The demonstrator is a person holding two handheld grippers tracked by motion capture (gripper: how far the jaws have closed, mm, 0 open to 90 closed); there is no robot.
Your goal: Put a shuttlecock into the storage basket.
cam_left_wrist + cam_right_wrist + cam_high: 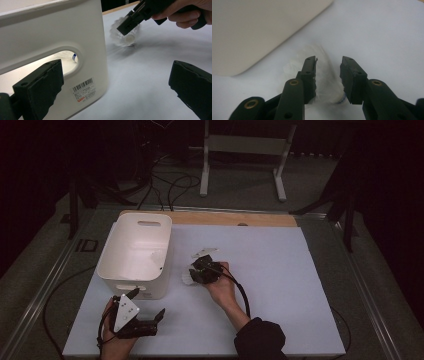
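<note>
The right claw straddles a white feathered shuttlecock lying on the desk just right of the white plastic bin, its jaws not visibly pinching; squeezing hard could crush its feathers.

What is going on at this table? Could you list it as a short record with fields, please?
Setting: white table with a white bin on its left part
Object in hand: white shuttlecock, lying on the table beside the bin
Right gripper: jaws on either side of the shuttlecock; firm contact cannot be told
Left gripper: near the bin's front wall, jaws wide apart, nothing between them
Bin contents: a pale item shows inside, too unclear to identify
</note>
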